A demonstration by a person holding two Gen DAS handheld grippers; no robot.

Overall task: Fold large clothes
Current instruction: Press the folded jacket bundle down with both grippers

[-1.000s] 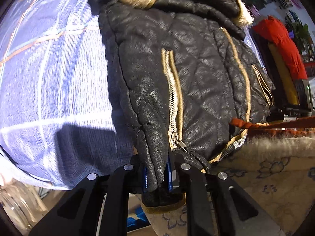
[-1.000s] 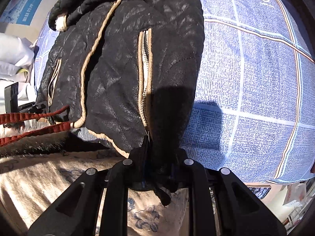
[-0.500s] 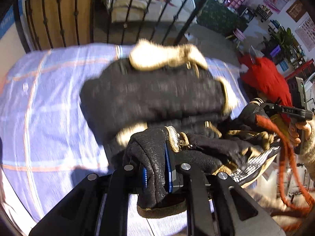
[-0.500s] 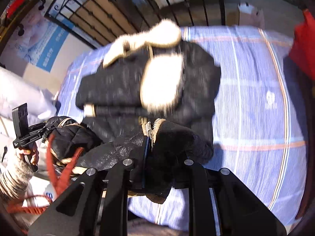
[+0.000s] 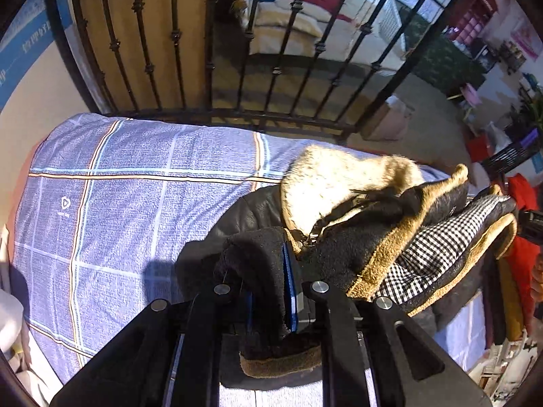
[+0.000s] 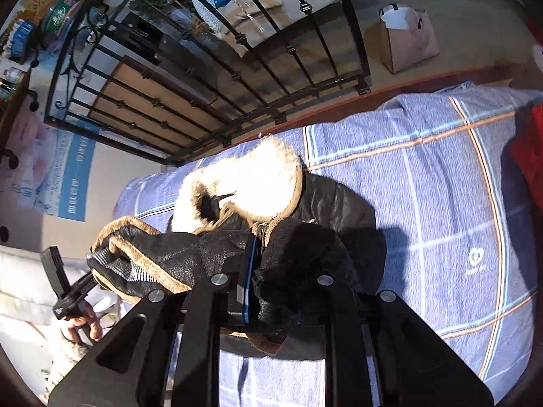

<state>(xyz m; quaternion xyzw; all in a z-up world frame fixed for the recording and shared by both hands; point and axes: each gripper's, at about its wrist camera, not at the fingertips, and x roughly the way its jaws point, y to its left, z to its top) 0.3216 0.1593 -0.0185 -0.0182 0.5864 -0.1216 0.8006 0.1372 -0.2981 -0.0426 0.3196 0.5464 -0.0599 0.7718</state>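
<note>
— What have your two claws got hold of?

— My left claw (image 5: 271,291) is clamped tight on a thick fold of the black jacket (image 5: 339,257); the cloth fills the gap and spills over the fingers, so only a strip of one blue pad (image 5: 289,291) shows in the lower middle of the left view. My right claw (image 6: 271,281) is clamped on another bunch of the same jacket (image 6: 305,257), and again just one blue pad (image 6: 249,281) peeks out; the other is buried under the fabric.

— Where does the jacket lie?

— Folded over itself on the bed's blue checked sheet (image 5: 118,203), in the centre and right of the left view. The pale fur collar (image 5: 339,183) sits behind my grip, toward the black iron bedframe (image 5: 271,68) across the top of the frame. A checked lining (image 5: 441,247) with a tan border shows at the right where the hem is turned back.

— Anything you can't make out?

— How many layers I'm pinching, and whether the lifted hem touches the sheet: the folds hide that. The sleeves are tucked out of sight. In the right view, at the lower left, my other hand (image 6: 79,325) is half cut off by the frame edge. A red cloth (image 6: 529,156) at the far right is cropped too. A pink paper bag (image 6: 407,40) stands on the floor, upper right.
</note>
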